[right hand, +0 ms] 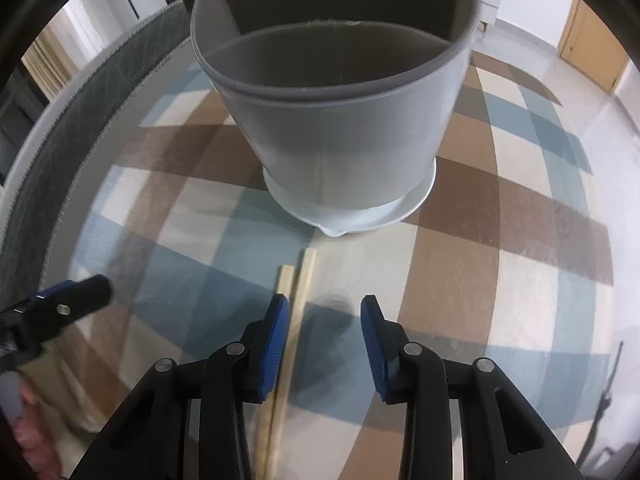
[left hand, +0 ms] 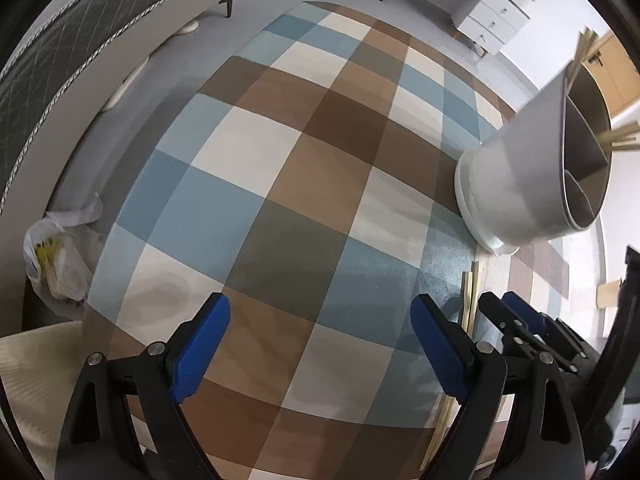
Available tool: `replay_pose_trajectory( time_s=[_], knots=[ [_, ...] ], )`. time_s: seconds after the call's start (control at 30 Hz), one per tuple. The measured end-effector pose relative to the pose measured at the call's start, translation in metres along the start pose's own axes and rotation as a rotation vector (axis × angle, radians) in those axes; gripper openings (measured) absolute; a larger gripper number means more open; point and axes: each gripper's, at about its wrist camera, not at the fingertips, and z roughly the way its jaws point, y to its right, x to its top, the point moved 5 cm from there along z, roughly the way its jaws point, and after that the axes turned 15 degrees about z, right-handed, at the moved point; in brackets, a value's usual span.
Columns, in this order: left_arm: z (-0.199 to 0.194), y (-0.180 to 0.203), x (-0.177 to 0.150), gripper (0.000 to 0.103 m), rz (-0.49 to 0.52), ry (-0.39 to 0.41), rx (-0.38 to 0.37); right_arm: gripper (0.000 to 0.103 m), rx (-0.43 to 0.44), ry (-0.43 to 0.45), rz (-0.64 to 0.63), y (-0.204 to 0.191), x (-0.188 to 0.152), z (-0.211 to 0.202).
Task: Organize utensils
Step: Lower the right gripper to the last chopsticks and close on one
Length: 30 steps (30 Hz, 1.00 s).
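A grey utensil holder (right hand: 340,120) with inner dividers stands on a white base on the checked tablecloth; in the left wrist view the holder (left hand: 520,184) is at the right with wooden chopsticks (left hand: 616,138) sticking out of it. A pair of wooden chopsticks (right hand: 294,308) lies flat on the cloth in front of the holder. My right gripper (right hand: 324,336) is open just above them, its left finger beside the sticks. My left gripper (left hand: 320,344) is open and empty over the cloth, left of the right gripper (left hand: 516,316); the lying chopsticks (left hand: 470,292) show there too.
The table carries a blue, brown and cream checked cloth (left hand: 304,168). A plastic bag (left hand: 56,264) lies on the floor at the left by a bed (left hand: 60,64). White drawers (left hand: 492,20) stand at the back. The left gripper (right hand: 68,304) shows at the left of the right wrist view.
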Motion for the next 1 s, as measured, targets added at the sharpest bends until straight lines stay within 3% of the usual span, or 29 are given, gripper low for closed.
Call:
replay_pose_trajectory(
  time_s=[0.2,0.33,0.8,0.9,1.0],
  knots=[
    [0.005,0.001,0.004,0.089,0.002,-0.006,-0.002,0.033,-0.004,0.003,-0.033,-0.006,-0.003,0.006],
    [0.007,0.001,0.005,0.089,-0.002,-0.015,-0.010,0.030,-0.068,0.011,-0.036,0.000,0.000,0.009],
    [0.010,-0.003,0.005,0.089,-0.009,-0.016,0.016,0.031,-0.046,0.097,-0.038,-0.012,0.019,0.017],
    [0.008,0.000,0.006,0.089,-0.001,-0.001,0.023,0.010,-0.036,0.104,-0.030,-0.010,0.020,0.016],
    [0.005,0.008,0.007,0.089,0.029,0.022,0.030,0.005,0.043,0.082,0.060,0.001,0.024,0.012]
  ],
)
